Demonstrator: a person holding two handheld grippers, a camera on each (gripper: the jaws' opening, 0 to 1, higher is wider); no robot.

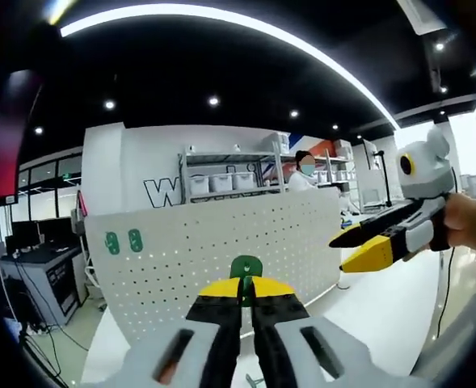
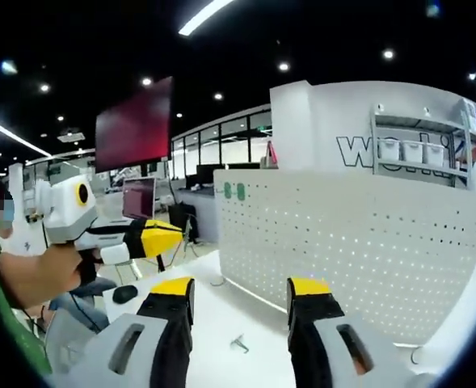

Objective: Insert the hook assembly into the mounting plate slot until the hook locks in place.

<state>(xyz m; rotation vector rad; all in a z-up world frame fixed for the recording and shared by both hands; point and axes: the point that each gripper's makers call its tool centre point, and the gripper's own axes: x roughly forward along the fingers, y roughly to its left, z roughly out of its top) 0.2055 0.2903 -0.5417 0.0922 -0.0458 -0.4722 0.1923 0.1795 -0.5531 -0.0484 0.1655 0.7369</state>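
Left gripper view: left gripper (image 1: 245, 293) clamped narrow on the green hook (image 1: 246, 267), held up facing the white pegboard (image 1: 221, 250); two green hooks (image 1: 123, 242) already sit at its upper left. Right gripper view: right gripper (image 2: 240, 297) spread wide, empty, pegboard ahead, a small metal piece (image 2: 239, 344) on the table (image 2: 221, 323). Best to square the hook to a hole row, push straight till it seats

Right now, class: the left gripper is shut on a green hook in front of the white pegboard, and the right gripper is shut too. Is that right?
Not quite. The right gripper is open: the right gripper view shows its jaws standing well apart with nothing between them. The rest holds: the left gripper is shut on the green hook in front of the white pegboard.
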